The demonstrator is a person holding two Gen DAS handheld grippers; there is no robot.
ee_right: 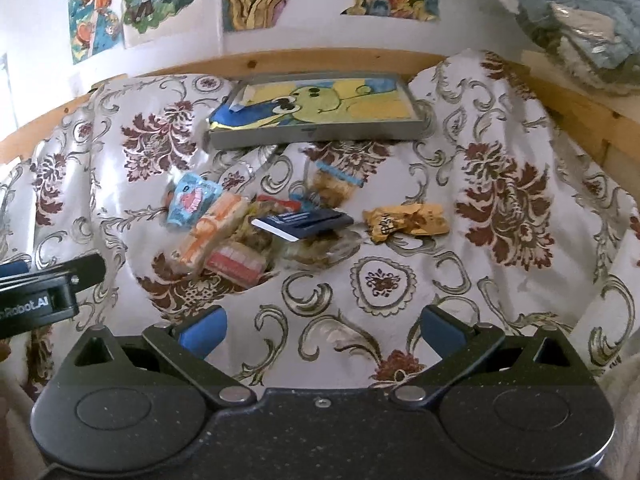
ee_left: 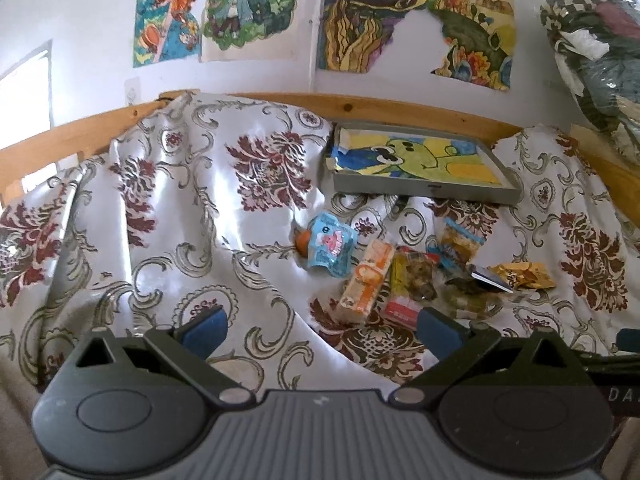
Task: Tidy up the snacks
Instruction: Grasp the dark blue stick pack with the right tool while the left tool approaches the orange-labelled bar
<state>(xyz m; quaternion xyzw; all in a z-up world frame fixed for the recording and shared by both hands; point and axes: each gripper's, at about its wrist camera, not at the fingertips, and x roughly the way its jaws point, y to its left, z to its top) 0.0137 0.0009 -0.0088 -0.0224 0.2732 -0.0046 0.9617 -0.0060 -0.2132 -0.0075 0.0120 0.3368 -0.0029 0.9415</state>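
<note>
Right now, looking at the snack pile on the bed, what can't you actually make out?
- Snacks under the dark blue packet: right wrist view, mostly covered by it.
- Print on the yellow wrapper: both views, too blurred and crumpled.
- Tray interior: only a drawing lining it shows; its depth is unclear.
- Clear packets: left wrist view, overlapping, so the count is uncertain.

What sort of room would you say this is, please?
Probably a child's bedroom: a patterned bedspread lies against a wooden rail, with cartoon drawings taped to the wall.
</note>
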